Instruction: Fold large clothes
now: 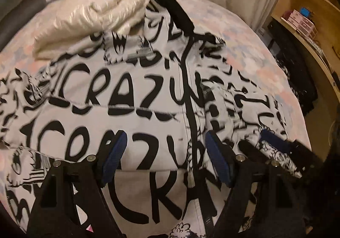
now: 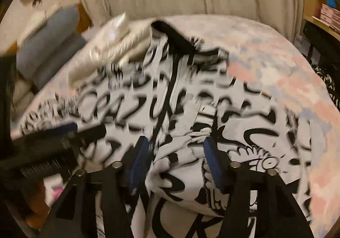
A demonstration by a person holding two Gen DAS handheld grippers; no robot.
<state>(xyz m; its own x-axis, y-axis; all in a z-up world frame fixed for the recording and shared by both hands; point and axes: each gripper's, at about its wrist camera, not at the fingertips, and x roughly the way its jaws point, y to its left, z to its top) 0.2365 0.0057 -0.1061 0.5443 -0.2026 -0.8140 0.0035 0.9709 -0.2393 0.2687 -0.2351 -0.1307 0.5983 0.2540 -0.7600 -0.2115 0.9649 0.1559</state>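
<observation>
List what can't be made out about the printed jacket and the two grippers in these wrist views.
- Printed jacket: hem cut off by the left wrist view's bottom edge; the far shoulder lies under the cream garment.
- Right wrist view: motion blur makes the lettering unreadable.
- Right gripper: blur hides whether its pads touch the bunched cloth.
- Left gripper: open, nothing held.

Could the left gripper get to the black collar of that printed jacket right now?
Probably yes. The left gripper is open over the jacket, and nothing lies over the black collar; the shiny cream garment sits beside it.
</observation>
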